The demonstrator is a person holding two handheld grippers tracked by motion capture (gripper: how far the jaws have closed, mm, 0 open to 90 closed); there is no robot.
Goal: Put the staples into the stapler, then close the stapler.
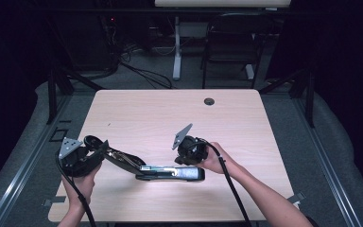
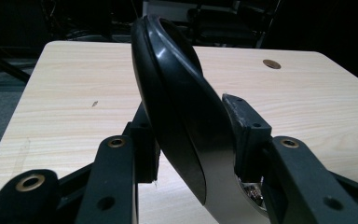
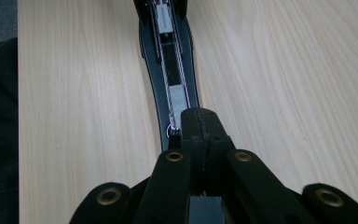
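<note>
A: Holding steady on the left. The left gripper (image 1: 82, 158) has its jaws clamped on the wide looped end of the long black strap-like piece (image 1: 137, 166), one pad on each face of it. In the left gripper view that end (image 2: 177, 107) stands nearly upright between the pads, smooth and glossy.

B: And the other end?

A: It lies flat on the table (image 1: 170, 113), toward the person's edge, running from the left gripper across to the right gripper (image 1: 184, 158). The right gripper's jaws are pressed together over the strap's far end; whether they pinch anything I cannot tell. In the right gripper view the strap (image 3: 170, 79) stretches away from the closed jaws (image 3: 200, 126).

B: Looks?

A: Black, long, narrow in the middle, slightly curved. Its upper side carries a recessed channel with pale grey blocks and thin light lines along it; a silvery section sits beside the right gripper.

B: Handling guess?

A: Probably light, semi-stiff, springy: it keeps its arc where lifted. Glossy surface, likely slippery, so grip the broad faces at the ends, not the channel, whose inner parts seem delicate.
</note>
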